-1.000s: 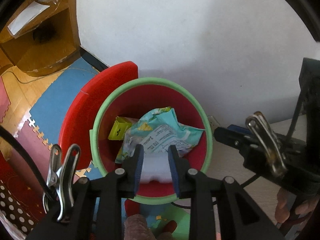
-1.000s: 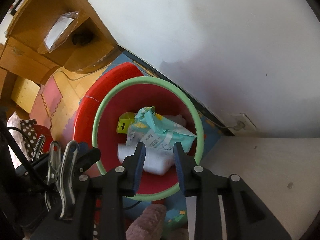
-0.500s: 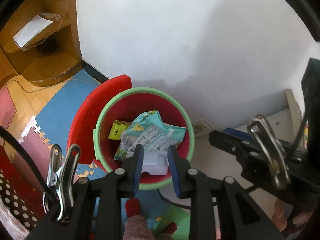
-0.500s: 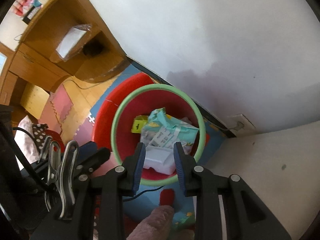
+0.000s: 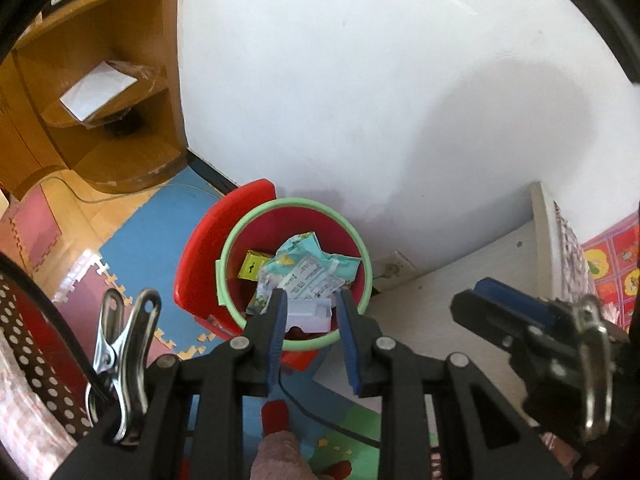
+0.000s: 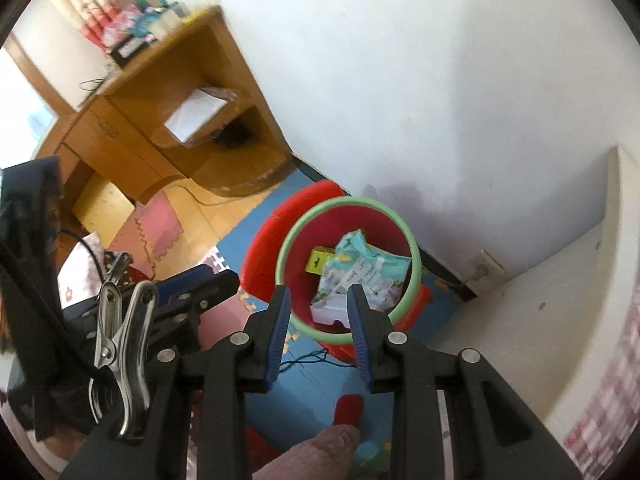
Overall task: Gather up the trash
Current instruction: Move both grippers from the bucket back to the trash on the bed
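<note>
White wall point(image 5: 360, 80), green-rimmed bin point(image 5: 352, 240), open jaws above

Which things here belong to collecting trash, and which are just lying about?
Job:
red bin
teal wrapper
yellow packet
white tray
left tool, open and empty
right tool, open and empty

Lying about:
wooden shelf unit
foam floor mats
wall socket

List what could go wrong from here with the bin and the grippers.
1. The trash is piled high in the bin; the white box lies on top near the rim and may slip out if the bin is knocked.
2. A dark cord runs across the floor beside the bin's base and could snag a foot.
3. Left gripper and right gripper hang close together, both open; they may collide.
</note>
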The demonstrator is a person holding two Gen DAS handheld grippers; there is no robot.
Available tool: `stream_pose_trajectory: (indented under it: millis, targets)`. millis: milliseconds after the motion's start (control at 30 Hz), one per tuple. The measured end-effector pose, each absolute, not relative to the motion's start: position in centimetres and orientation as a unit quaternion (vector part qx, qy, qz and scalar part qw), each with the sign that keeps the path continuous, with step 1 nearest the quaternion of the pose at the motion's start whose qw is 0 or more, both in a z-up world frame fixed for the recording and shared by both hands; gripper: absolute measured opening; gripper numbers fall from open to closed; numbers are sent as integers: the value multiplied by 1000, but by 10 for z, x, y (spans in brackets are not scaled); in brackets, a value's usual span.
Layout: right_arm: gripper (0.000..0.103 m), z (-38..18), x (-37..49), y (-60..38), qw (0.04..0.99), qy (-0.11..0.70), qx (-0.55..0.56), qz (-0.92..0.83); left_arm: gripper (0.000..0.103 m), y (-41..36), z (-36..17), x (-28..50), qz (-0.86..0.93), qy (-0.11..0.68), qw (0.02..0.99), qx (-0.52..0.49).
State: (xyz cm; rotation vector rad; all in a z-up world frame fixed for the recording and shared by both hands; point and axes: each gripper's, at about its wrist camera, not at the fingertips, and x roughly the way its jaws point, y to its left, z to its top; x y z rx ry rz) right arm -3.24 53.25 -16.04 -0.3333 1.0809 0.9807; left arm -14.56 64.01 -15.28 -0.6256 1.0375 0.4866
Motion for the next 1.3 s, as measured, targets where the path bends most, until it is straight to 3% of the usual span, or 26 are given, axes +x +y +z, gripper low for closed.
stream_pose_trajectory:
  millis: [533,1300]
  targets:
    - [30,-72,-94,445,750,415,-90,507,26,588,-63,-189,262,456,815,-243]
    - [30,-14,-137,265,785,349,-19,511,26,437,6,-189,193,442,859,-169]
